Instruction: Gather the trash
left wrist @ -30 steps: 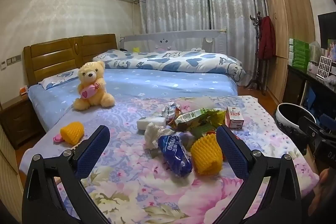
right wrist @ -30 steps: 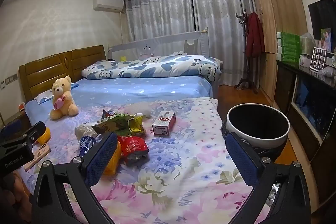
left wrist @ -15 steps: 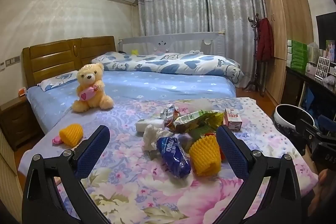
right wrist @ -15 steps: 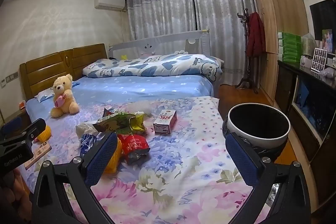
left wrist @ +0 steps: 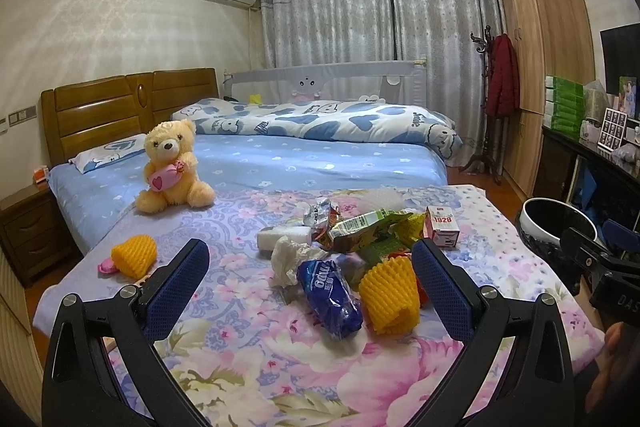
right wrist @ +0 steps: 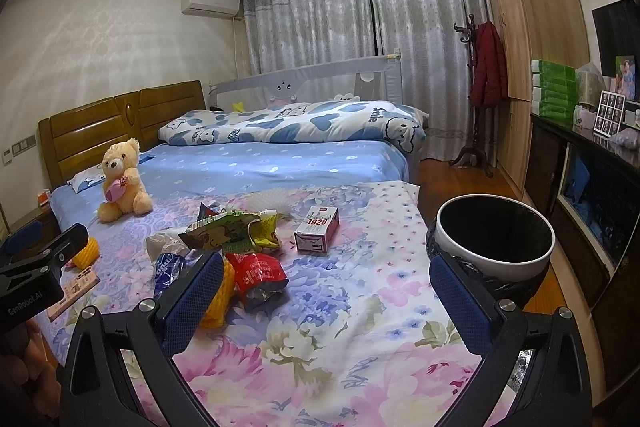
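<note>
Both units empty, jaws spread wide: left hand-held gripper (left wrist: 306,287) and right hand-held gripper (right wrist: 326,293) hover over the flowered bedspread (right wrist: 320,347), touching nothing. Step: approach, no pick made yet.

Nearest trash: blue wrapper (left wrist: 330,293) and yellow foam net (left wrist: 390,297), just beyond the left fingertips; red packet (right wrist: 260,277) near the right. Further: green bag (right wrist: 232,231), small carton (right wrist: 318,229).

Bin (right wrist: 494,241) stands beside the bed, on the right.

Next, likely: lower onto one item, close, carry to bin.
</note>
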